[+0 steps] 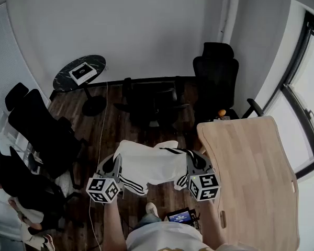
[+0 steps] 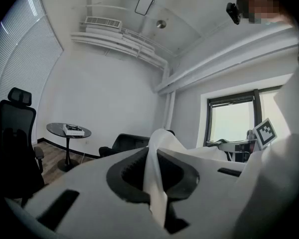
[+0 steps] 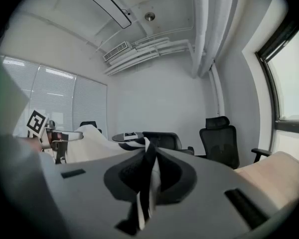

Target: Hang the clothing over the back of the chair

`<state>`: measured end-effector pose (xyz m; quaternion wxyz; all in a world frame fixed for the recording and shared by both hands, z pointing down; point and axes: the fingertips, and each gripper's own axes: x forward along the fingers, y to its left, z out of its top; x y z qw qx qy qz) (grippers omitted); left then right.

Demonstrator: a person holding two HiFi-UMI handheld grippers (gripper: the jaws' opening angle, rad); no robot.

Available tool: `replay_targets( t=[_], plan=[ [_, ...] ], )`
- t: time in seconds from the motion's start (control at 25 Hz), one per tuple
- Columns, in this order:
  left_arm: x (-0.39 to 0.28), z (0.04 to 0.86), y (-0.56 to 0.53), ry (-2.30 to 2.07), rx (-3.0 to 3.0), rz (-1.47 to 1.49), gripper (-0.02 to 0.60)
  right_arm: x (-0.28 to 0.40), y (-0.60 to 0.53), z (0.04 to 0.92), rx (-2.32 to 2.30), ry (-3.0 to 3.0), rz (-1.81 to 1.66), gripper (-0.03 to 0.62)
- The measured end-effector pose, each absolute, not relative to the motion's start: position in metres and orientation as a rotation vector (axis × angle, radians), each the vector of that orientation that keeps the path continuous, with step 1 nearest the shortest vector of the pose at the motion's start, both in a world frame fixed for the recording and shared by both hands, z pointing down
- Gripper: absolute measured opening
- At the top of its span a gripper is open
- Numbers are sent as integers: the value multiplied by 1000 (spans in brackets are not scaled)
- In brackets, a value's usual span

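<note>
- The wooden counter [image 1: 254, 182] is on the person's right side, just beside the right gripper [image 1: 192, 165]. It does not block the way ahead.
- A tall black chair [image 1: 215, 75] stands ahead and a bit to the right, past the far end of the counter. A low dark chair [image 1: 149, 101] sits straight ahead, in the middle of the room. I cannot tell which one is meant. Both are in front of the clothing and well apart from it.
- The clothing [image 1: 149, 163] is white with black stripes. It is up in the air, close to the person's body, spread out between the two grippers. Its long side runs from left to right, across the way forward. I think that suits laying it over a chair back, but it has to be carried forward to get there.
- The right gripper is nearer to the tall chair than the left one is. Its jaws are pinched tight on the right end of the clothing, with a striped fold between them.
- The left gripper [image 1: 116, 167] is pinched tight on the left end. A fold of white cloth pokes up from between its jaws.
</note>
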<state>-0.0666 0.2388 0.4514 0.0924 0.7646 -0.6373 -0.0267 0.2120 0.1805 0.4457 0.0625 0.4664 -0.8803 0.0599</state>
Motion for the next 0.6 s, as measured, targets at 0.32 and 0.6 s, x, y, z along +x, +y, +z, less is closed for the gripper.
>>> replay_targets(
  t=[0.32,0.6],
  plan=[
    [-65,443,238,-1885,2305,-64,29,213,181,436,1426,-2670,158,20],
    [-65,434,230,-1882,2307,-113,31,212,175,426,1410,-2722,204,20]
  ],
)
